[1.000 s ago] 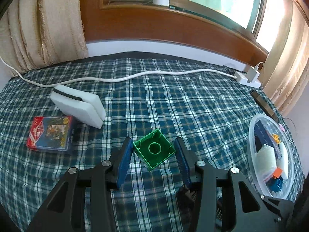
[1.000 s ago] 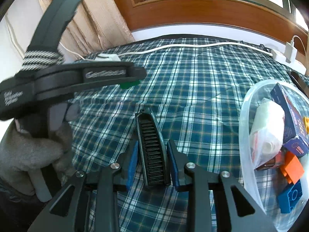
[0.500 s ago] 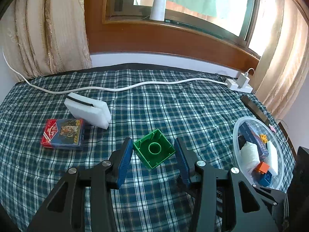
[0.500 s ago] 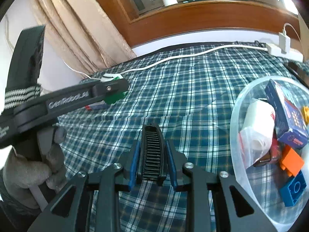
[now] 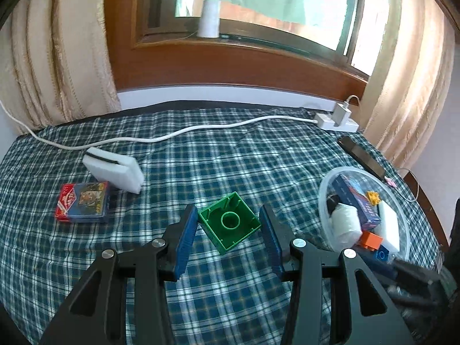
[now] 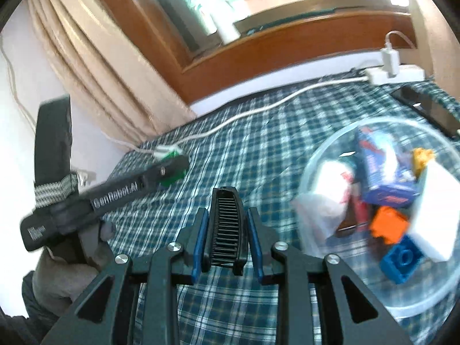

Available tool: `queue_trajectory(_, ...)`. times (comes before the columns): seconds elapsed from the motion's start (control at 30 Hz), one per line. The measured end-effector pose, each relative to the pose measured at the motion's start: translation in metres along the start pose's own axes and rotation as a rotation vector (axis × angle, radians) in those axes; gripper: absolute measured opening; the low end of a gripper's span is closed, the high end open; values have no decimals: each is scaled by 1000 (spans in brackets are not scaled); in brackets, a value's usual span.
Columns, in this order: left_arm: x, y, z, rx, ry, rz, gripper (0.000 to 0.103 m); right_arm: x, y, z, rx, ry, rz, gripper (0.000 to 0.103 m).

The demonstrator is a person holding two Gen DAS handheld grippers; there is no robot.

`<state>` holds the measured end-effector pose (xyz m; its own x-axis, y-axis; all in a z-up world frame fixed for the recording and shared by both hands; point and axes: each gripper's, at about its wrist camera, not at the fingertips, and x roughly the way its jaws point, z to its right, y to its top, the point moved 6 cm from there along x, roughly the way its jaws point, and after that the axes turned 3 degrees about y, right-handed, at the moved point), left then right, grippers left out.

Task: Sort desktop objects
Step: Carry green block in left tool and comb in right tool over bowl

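The left gripper [image 5: 228,224] has its blue-padded fingers [image 5: 184,244] clamped on a green building block [image 5: 229,222], held clear above the desk [image 5: 230,161] with its hollow underside and round centre socket facing the camera. The desk is covered in a dark blue-green checked cloth. The clear plastic bowl [image 5: 325,189] sits on that cloth toward the right edge of the desk, to the right of the held block and well apart from it; inside it lie a blue box [image 5: 356,201], a white roll [image 5: 346,221], an orange brick [image 5: 372,240], a blue brick [image 5: 382,254], a small yellow piece [image 5: 373,197] and a white block [image 5: 388,227]. Far from the bowl, across the desk to the left, a white eraser-like sponge [image 5: 115,169] with a dark stripe lies just beside a red and blue card box [image 5: 83,202]. Behind the bowl a dark phone [image 5: 360,155] lies near the desk's rim, and further back a white power strip [image 5: 336,120] with a plugged charger sends a white cable [image 5: 172,135] across the cloth. The right gripper [image 6: 227,230] has its fingers [image 6: 199,241] pressed tight on a black comb [image 6: 227,224], teeth up, held just left of the bowl [image 6: 310,166] and above the cloth. In the right wrist view the person's gloved hand [image 6: 57,276] grips the handle of the left gripper [image 6: 169,168] well to the left of the bowl, with a bit of the green block [image 6: 172,176] showing at its tip.
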<state>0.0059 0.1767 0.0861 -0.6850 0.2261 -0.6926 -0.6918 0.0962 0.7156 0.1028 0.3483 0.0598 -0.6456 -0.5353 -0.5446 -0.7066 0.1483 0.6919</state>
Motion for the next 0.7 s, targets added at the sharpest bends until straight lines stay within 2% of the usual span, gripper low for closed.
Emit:
queue_trajectory(0.37,-2,-8,44,68,-65,-19,48,-50,23,55,104,-129,148,30)
queue_trajectory(0.7,-2,-16,86,129,-133,-46,48,-70,26,107,175,-252,203,30)
